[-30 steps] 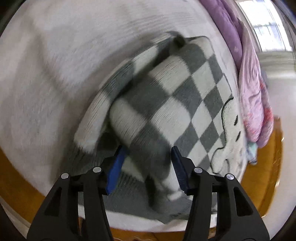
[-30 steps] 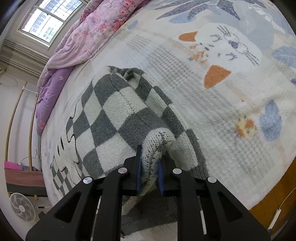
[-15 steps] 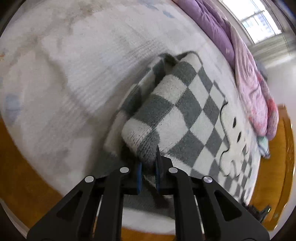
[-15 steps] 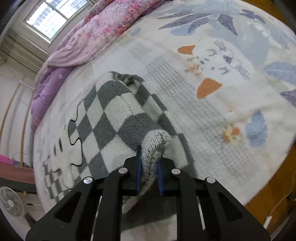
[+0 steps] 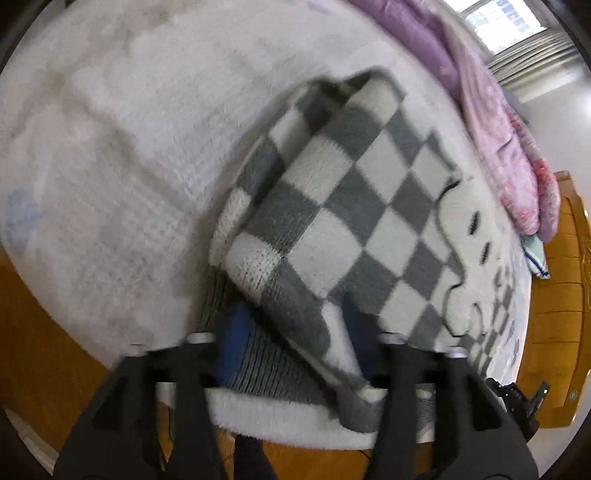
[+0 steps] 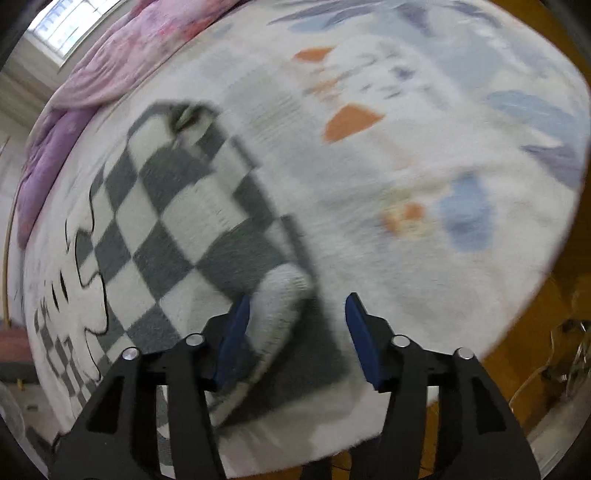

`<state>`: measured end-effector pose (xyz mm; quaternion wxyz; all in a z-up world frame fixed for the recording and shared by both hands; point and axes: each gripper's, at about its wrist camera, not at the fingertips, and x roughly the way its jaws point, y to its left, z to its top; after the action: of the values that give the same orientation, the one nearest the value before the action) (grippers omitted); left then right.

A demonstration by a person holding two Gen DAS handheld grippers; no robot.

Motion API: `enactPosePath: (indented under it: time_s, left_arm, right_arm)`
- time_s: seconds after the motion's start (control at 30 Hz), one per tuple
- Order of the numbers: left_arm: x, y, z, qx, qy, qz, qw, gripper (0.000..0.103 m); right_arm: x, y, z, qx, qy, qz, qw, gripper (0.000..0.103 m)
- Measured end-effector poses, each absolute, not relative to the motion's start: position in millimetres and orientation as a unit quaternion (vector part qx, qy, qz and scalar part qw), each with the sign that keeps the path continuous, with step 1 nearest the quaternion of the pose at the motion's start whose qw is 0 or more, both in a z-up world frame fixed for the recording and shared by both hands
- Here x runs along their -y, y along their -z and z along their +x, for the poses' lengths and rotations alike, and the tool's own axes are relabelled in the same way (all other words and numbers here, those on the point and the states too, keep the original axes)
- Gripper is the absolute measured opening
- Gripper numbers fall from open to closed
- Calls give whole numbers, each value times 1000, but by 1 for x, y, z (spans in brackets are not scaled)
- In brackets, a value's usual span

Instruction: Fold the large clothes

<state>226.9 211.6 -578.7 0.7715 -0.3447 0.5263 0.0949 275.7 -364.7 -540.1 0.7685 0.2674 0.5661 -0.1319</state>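
A grey-and-white checked knit sweater [image 5: 354, 206] with a black-outlined cartoon figure lies on the bed, its near side folded over onto itself. It also shows in the right wrist view [image 6: 177, 229]. My left gripper [image 5: 295, 332] is open, with the folded edge of the sweater lying loose between its blue pads. My right gripper [image 6: 299, 325] is open just above the folded cuff end [image 6: 284, 295], which rests between its fingers without being pinched.
The bed has a white cover printed with a cat and leaves [image 6: 424, 155]. A pink and purple quilt [image 5: 491, 110] is bunched along the far side. A wooden bed frame [image 5: 554, 302] and wooden floor [image 6: 554, 302] border the bed. A window [image 6: 70, 18] is behind.
Both grippers were shut on the folded sweater edge half a second ago. Both have opened and let it go, and the fold now lies on the bed.
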Motion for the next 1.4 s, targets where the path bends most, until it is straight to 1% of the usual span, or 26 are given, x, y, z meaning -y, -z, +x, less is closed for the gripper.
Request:
enactPosePath:
  time_s: [0.03,0.07,0.1,0.13,0.17,0.2,0.23,0.27,0.33,0.37,0.5,0.63,0.77,0.9,1.0,1.07,1.2,1.23,1.27,1.3,1.37,1.4]
  left_arm:
    - [-215,571,222,-512,-89,-357,776,57]
    - [-221,565,217,-503,-88,-368,777,57]
    - [-224,561,214,-497,-97,-366,781,60]
    - [-226,560,214,-494,-107,-361,784,65]
    - [-228,560,211,-493,-117,-355,786,67]
    - [-232,566,213,-498,-129,-349,783,67]
    - [-236,574,216,-508,-138,-347,777,67]
    - [-239,583,219,-516,-145,-344,771,67]
    - [-247,596,223,-529,-152,-342,761,67]
    - [-249,601,223,-533,-152,-345,758,68]
    - [-245,613,225,-542,-154,-328,758,80]
    - [-245,616,216,-537,-148,-339,758,80]
    - [-244,625,210,-539,-143,-363,747,80]
    - [-242,627,204,-535,-146,-369,746,80]
    - [-247,625,195,-530,-150,-380,743,80]
    - [-250,624,186,-529,-148,-384,742,80]
    - [-252,629,179,-543,-148,-381,733,81]
    - [-250,629,184,-551,-145,-380,729,80]
    - [-245,629,192,-559,-133,-378,726,75]
    - [-239,627,202,-562,-124,-373,728,57]
    - [-234,625,206,-565,-104,-378,726,40]
    - [-234,622,207,-561,-93,-387,725,24]
  right_arm:
    - [365,532,276,-558,139,262,775,52]
    - [359,520,279,-541,135,250,791,50]
    - [353,512,283,-528,125,242,804,46]
    - [340,501,292,-515,103,229,820,38]
    - [321,492,304,-503,73,217,833,32]
    - [306,486,315,-497,48,206,841,26]
    - [286,482,326,-494,19,189,849,16]
    - [255,479,342,-493,-18,166,854,10]
    - [212,481,365,-493,-67,144,856,4]
    - [191,484,378,-493,-86,131,856,4]
    - [113,506,426,-505,-136,89,847,3]
    - [81,542,447,-541,-139,65,827,3]
    - [88,562,407,-563,-136,82,811,1]
    - [93,562,348,-565,-125,97,809,1]
    - [100,559,325,-579,-119,111,798,0]
    - [104,569,309,-599,-115,122,783,0]
    - [111,574,298,-593,-123,143,783,0]
    - [111,574,301,-594,-125,145,781,0]
    - [112,574,302,-594,-126,149,780,0]
    - [114,574,304,-595,-129,157,777,0]
    - [120,571,304,-595,-137,168,774,2]
    - [121,568,304,-594,-142,170,774,3]
